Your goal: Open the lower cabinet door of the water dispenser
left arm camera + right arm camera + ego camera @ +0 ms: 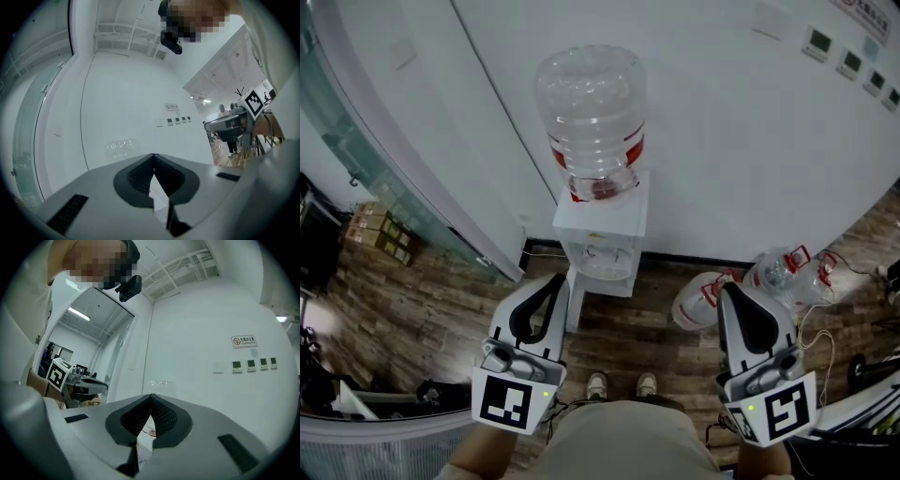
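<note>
While the person faces the white wall, the left gripper [551, 281] points level, jaws closed together on nothing. Ahead, between the 2 grippers and nearer the left one, stands the water dispenser [602, 246] under its bottle [592, 112]. The right gripper [729, 291] is likewise closed and empty, with spare bottles [783, 272] just right of its tip.

left gripper [555, 281]: I hold it level and pointing ahead, its jaws closed tip to tip.
right gripper [728, 291]: level too, side by side with the left, its jaw tips touching.
left marker cube [506, 401]: behind its jaws, facing up.
right marker cube [787, 412]: behind its jaws, facing up.
left forearm [459, 466]: just behind its cube.
right forearm [766, 462]: just behind its cube.
feet [622, 384]: between the two grippers, behind the jaw tips.
</note>
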`<state>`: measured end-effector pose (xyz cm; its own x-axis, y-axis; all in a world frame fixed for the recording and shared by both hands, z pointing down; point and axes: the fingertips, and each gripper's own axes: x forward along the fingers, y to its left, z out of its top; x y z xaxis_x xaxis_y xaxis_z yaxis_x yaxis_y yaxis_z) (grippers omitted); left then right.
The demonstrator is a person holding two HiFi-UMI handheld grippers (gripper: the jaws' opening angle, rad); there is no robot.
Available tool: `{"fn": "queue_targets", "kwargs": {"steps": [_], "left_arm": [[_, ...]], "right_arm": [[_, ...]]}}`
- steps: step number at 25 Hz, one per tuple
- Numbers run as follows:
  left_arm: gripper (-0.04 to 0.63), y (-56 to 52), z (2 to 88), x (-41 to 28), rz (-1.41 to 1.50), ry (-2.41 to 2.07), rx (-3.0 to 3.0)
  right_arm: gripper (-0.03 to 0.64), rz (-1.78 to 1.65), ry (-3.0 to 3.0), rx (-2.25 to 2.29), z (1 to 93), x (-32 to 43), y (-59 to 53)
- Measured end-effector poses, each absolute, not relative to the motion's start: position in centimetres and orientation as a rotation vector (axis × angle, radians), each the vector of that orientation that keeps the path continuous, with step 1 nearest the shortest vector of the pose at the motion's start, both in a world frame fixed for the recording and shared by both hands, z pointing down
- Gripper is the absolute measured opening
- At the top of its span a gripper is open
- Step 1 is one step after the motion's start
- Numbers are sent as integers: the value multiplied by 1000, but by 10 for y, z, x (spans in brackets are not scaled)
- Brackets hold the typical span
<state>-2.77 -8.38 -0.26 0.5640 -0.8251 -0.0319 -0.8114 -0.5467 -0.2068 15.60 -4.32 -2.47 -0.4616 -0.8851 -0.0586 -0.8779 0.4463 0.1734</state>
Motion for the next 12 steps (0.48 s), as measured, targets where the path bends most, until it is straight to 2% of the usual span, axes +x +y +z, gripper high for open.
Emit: {"fn": "queue_targets", "kwargs": {"steps": [12], "left_arm": [[6, -77, -4, -31, -101, 1388, -2598]], "right_arm": [[6, -289, -2653, 1570, -26, 151, -39]]}}
